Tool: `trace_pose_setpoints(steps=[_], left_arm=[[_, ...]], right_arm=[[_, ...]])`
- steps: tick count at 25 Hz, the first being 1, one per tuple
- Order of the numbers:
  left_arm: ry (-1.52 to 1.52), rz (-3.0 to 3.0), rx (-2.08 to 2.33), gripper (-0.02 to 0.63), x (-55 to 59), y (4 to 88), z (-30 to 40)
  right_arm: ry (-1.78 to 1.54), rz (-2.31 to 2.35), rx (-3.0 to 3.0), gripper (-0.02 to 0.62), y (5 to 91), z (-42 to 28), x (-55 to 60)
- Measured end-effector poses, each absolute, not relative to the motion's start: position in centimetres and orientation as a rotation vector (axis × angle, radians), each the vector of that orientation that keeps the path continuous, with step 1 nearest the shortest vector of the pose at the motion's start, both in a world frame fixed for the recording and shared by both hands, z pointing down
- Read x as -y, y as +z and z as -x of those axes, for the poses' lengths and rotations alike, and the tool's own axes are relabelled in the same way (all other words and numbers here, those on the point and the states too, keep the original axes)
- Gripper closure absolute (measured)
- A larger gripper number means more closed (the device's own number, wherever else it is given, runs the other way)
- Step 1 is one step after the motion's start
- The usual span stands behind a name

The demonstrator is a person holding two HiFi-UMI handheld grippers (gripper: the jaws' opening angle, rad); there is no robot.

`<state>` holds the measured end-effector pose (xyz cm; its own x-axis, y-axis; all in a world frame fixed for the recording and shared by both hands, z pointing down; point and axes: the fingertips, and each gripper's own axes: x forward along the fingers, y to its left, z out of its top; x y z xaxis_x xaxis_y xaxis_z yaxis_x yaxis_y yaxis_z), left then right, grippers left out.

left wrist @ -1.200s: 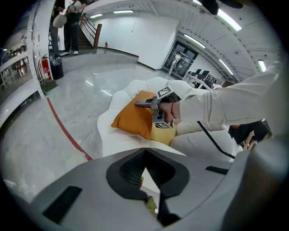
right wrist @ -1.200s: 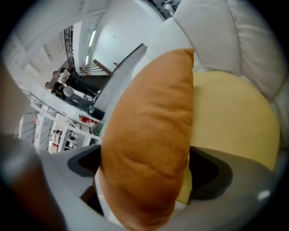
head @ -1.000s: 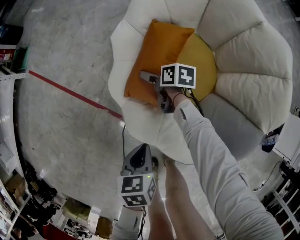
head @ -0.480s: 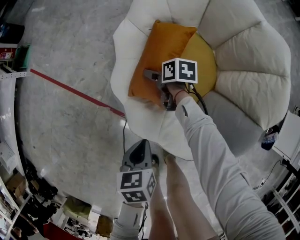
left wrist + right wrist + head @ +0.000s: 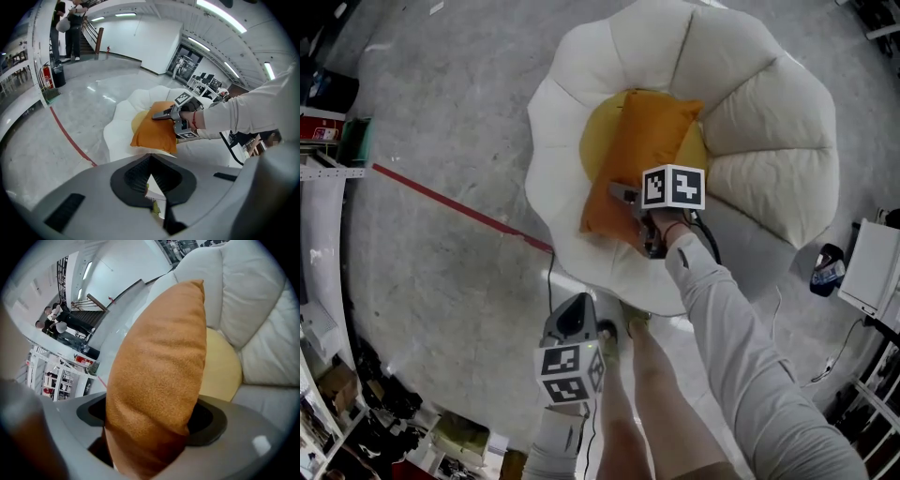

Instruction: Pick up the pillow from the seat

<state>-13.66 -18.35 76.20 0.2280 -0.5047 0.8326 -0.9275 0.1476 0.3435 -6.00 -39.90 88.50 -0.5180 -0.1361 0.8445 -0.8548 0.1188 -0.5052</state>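
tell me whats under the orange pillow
A round yellow cushion shows under the pillow, in the hollow of the white seat. The pillow covers the cushion's middle, so whatever lies there cannot be seen.

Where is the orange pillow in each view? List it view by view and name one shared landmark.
Head view: the orange pillow is upper centre, over the white seat.
Left gripper view: centre of the picture, against the white seat.
Right gripper view: it fills the centre, gripped by the right gripper, whose jaws have just been closing on it.
Shared landmark: the yellow round cushion beside the pillow.
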Motion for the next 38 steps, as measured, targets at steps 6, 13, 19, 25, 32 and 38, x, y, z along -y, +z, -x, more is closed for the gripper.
trace_pose_setpoints(steps=[6, 13, 19, 25, 32, 38], left_arm=[[0.522, -1.518, 1.408, 0.603, 17.2, 73.3, 13.3], [0.497, -1.552, 1.410, 0.603, 14.3, 70.3, 12.3], [0.510, -1.567, 1.398, 0.603, 11.0, 66.0, 12.1], [0.543, -1.594, 1.381, 0.603, 7.5, 61.8, 12.1], [0.538, -1.632, 1.404, 0.603, 5.0, 56.7, 11.5], [0.509, -1.692, 1.436, 0.603, 4.1, 52.1, 10.8]], right_arm=[[1.472, -1.026, 1.776, 0.140, 83.8, 3.9, 38.4], [1.493, -1.075, 1.804, 0.143, 79.3, 2.0, 33.8], [1.538, -1.152, 1.817, 0.143, 73.8, 1.1, 29.3], [1.567, -1.179, 1.829, 0.143, 68.6, 0.4, 24.6], [1.602, -1.185, 1.915, 0.143, 62.0, -0.2, 19.8], [1.613, -1.165, 2.004, 0.143, 57.1, -1.6, 15.7]])
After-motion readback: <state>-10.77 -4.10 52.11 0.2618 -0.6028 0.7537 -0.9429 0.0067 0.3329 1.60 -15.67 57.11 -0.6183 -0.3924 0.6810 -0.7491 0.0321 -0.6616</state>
